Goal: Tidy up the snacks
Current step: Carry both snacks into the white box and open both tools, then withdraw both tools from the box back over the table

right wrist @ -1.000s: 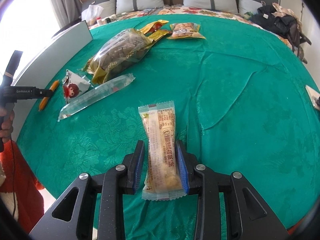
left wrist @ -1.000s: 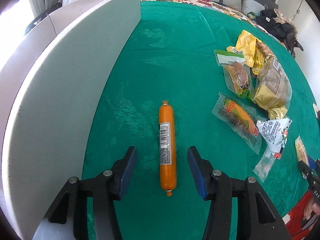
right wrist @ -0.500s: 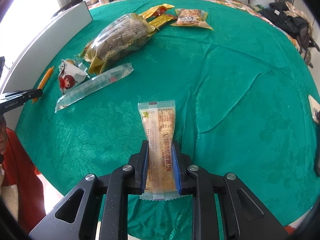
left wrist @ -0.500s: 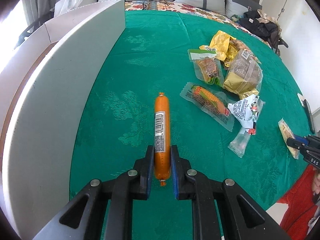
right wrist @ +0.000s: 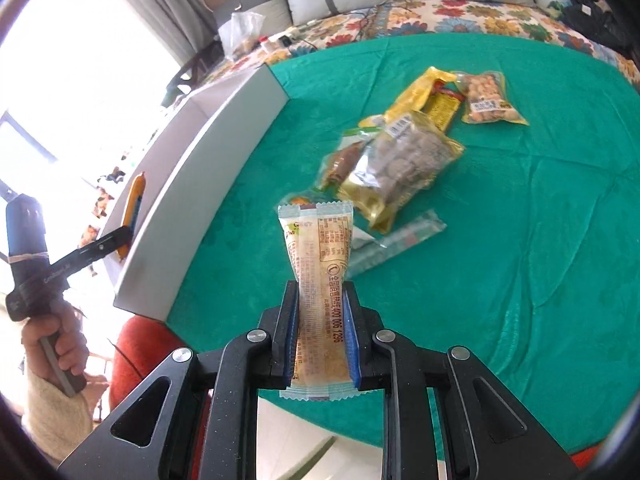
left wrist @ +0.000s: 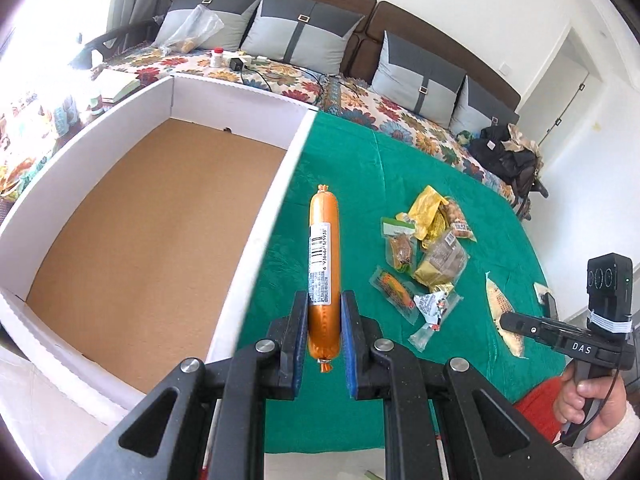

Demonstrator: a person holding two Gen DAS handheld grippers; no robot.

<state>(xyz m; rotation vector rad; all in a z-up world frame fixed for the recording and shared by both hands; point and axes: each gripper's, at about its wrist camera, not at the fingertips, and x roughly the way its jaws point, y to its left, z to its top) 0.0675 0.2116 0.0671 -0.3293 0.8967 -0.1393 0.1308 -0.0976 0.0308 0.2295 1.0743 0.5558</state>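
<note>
A white box (left wrist: 236, 240) with a bare brown floor sits at the left of the green-covered counter (left wrist: 360, 184). The left gripper (left wrist: 324, 344) has its fingers clamped on an orange sausage (left wrist: 324, 240), lifted beside the box wall. The right gripper (right wrist: 322, 344) pinches a pale snack bar (right wrist: 318, 280) above the counter. Loose snack packets (right wrist: 396, 160) overlap farther right, their labels unreadable.

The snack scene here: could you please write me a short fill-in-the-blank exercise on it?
1. The left gripper is shut on an orange ____.
2. The box floor is ____ in colour.
3. The right gripper holds a ____ wrapped in a packet.
4. The cloth is ____.

Missing: sausage; brown; bar; green
</note>
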